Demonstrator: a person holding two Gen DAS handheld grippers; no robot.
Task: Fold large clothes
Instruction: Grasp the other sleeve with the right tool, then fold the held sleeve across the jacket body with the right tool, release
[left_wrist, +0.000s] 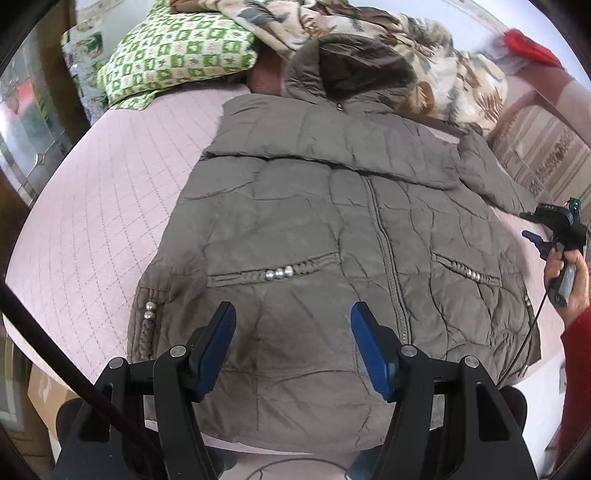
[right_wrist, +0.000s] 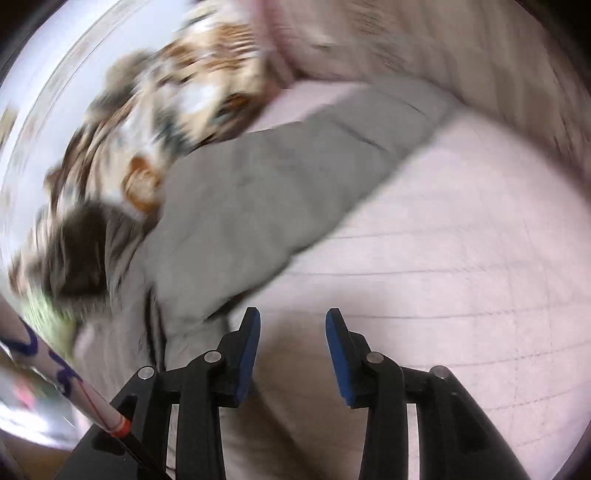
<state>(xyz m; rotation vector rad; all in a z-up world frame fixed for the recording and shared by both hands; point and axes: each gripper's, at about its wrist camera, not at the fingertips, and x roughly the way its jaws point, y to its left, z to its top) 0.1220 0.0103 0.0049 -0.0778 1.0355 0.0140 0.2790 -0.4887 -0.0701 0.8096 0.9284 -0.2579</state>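
A grey-brown quilted jacket (left_wrist: 314, 229) lies front up on the pink quilted bed (left_wrist: 110, 206), zip closed, its left sleeve folded across the chest. My left gripper (left_wrist: 293, 314) hovers open over the jacket's hem with nothing between its blue pads. In the blurred right wrist view the jacket's other sleeve (right_wrist: 295, 173) stretches out over the pink bed (right_wrist: 461, 258). My right gripper (right_wrist: 291, 319) stands open above the bedcover just beside that sleeve, holding nothing. The right gripper (left_wrist: 532, 225) also shows at the left wrist view's right edge, in a hand with a red sleeve.
A green checked pillow (left_wrist: 177, 55) and a leaf-patterned blanket (left_wrist: 424, 66) lie at the head of the bed, the blanket (right_wrist: 177, 110) beside the fur-trimmed hood (right_wrist: 77, 251). A striped surface (left_wrist: 546, 147) stands at the right. A cable (left_wrist: 55, 332) crosses the lower left.
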